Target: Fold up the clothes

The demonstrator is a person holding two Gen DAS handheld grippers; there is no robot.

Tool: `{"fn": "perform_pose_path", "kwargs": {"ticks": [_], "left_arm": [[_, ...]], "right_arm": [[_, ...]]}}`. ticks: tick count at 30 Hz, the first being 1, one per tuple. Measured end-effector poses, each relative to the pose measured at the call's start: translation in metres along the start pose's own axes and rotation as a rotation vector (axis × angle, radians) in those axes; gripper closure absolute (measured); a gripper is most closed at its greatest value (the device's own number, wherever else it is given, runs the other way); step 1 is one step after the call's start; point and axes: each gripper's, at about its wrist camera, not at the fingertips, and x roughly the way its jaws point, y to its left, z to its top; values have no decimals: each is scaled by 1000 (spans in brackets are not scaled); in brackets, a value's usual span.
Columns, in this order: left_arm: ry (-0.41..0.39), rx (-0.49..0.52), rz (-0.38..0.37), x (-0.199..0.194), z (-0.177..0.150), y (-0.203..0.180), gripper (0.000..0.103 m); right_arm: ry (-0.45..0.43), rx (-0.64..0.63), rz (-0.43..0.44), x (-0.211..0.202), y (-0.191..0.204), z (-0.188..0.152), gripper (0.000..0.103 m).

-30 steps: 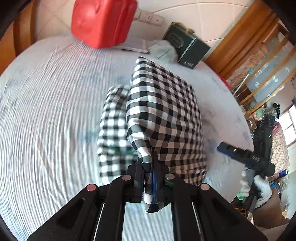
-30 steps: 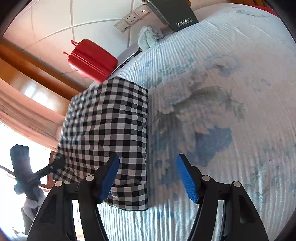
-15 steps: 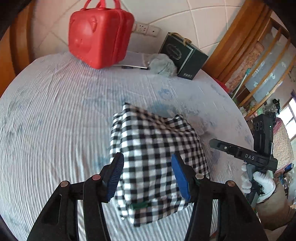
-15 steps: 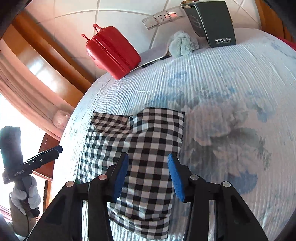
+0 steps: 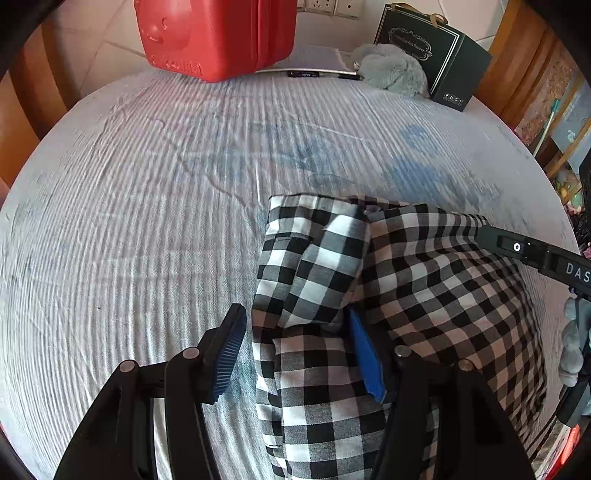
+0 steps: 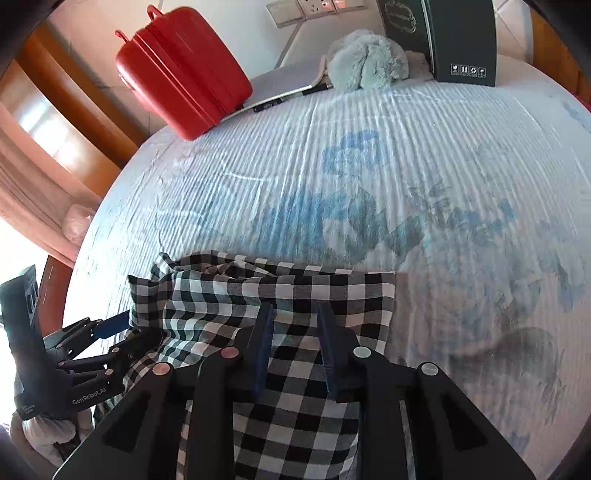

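Note:
A black-and-white checked garment lies folded on the striped bed sheet. My left gripper hangs low over its left edge with its jaws opening. The left pad is over bare sheet; the right pad rests against a raised fold, with cloth lying between the two. In the right wrist view the garment fills the near middle. My right gripper sits over it, its jaws closing with cloth in the narrow gap and no clear pinch. The left gripper shows at the cloth's left edge.
At the head of the bed stand a red hard case, a grey plush toy and a dark green box, with a flat silver device beside them. Wooden framing borders both sides. A gloved hand holds the left tool.
The left gripper let go of the lifted fold, which now lies flat, and came down at the garment's left edge. The right gripper moved onto the cloth and its jaws narrowed.

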Motion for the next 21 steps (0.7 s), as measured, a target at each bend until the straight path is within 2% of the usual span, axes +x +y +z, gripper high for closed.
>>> {"fn": "perform_pose_path", "kwargs": {"ticks": [3, 6, 8, 11, 14, 15, 17, 21], "left_arm": [[-47, 47, -76, -37, -9, -14, 46], [-95, 97, -158, -74, -19, -28, 45], [-89, 142, -198, -80, -31, -42, 45], [-20, 175, -158, -57, -44, -54, 45], [40, 186, -42, -23, -56, -52, 45], [36, 191, -27, -17, -59, -50, 44], [19, 195, -23, -19, -62, -49, 44], [4, 167, -46, -40, -64, -44, 44]], "right_arm": [[-9, -22, 90, -32, 6, -19, 78], [24, -65, 119, -48, 15, -47, 78], [41, -89, 121, -52, 20, -65, 78], [64, -81, 132, -39, 21, -80, 78], [86, -63, 108, -16, 22, -86, 77], [82, -55, 110, -10, 22, -87, 78], [79, -48, 108, -8, 23, -86, 78], [54, -61, 97, -31, 26, -91, 78]]}}
